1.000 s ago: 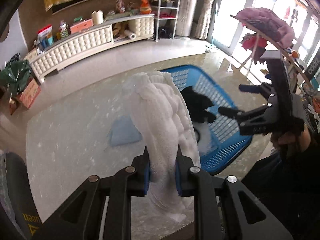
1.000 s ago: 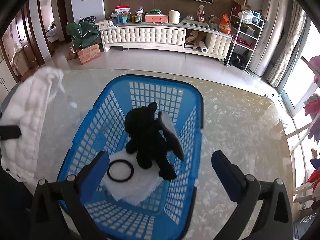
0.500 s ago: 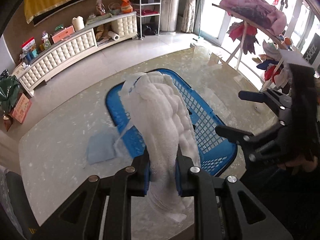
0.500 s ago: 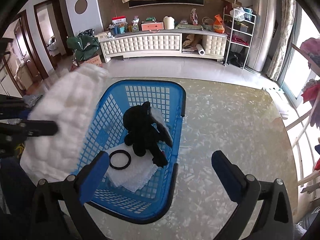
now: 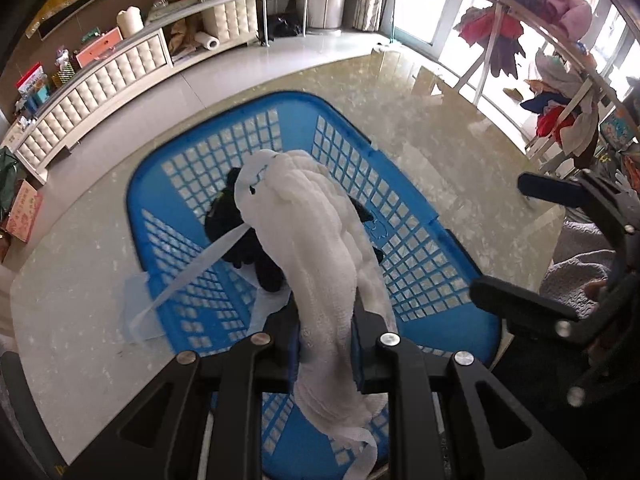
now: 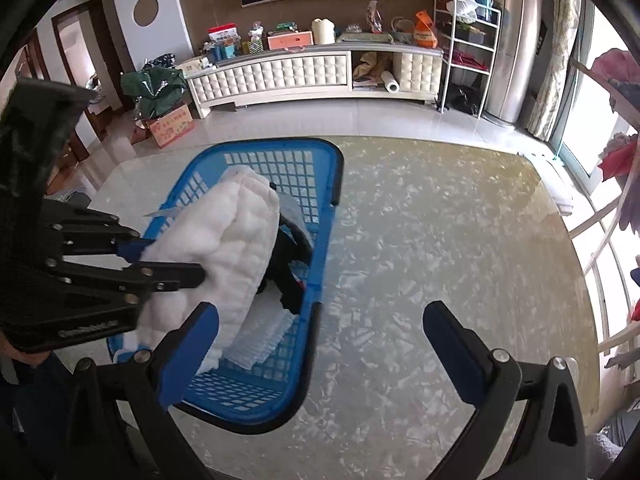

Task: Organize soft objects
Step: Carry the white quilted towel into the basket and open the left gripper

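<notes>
White quilted cloth hangs pinched in our left hand-held gripper, its length stretching away directly over the blue basket. Our right hand-held gripper gapes wide and empty, over the tabletop right of the basket.

A basket sits on the desk, a plush toy inside it, a towel held above, and a cloth beside the basket.

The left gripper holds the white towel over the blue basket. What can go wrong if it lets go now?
1. A thin strip of the white towel trails past the blue basket wall toward the table; it may end up draped outside.
2. The towel would probably land on the black plush toy and hide it.
3. The left gripper grips mid-length, so the lower end may catch the near rim.
</notes>
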### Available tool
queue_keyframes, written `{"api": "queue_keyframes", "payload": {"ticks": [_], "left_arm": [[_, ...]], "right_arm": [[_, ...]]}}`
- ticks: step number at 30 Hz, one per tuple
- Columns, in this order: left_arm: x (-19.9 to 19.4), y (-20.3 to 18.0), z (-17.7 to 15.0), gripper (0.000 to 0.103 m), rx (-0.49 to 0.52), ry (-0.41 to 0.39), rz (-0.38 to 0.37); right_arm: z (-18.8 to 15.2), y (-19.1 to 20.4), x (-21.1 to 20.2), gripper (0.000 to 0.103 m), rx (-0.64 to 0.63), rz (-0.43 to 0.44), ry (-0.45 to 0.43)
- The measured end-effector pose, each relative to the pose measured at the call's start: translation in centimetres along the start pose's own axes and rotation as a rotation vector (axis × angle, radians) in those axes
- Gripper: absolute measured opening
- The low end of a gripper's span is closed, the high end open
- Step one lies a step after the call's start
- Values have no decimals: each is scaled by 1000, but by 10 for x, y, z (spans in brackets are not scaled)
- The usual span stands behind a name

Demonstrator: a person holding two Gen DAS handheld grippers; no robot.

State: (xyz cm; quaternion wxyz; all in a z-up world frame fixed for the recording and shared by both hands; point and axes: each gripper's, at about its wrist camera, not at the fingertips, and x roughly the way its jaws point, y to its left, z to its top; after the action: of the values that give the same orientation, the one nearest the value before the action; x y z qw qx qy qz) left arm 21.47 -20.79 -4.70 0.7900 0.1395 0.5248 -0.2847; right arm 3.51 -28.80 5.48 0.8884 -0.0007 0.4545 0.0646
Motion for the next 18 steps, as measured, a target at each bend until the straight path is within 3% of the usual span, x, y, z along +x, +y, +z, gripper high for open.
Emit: {"api": "queue_keyframes", "payload": {"ticks": [18], "left_arm": [[50,-1,6,18,69,65,68]], "right_arm": [[1,-3,12,103,16,-13,75]]}}
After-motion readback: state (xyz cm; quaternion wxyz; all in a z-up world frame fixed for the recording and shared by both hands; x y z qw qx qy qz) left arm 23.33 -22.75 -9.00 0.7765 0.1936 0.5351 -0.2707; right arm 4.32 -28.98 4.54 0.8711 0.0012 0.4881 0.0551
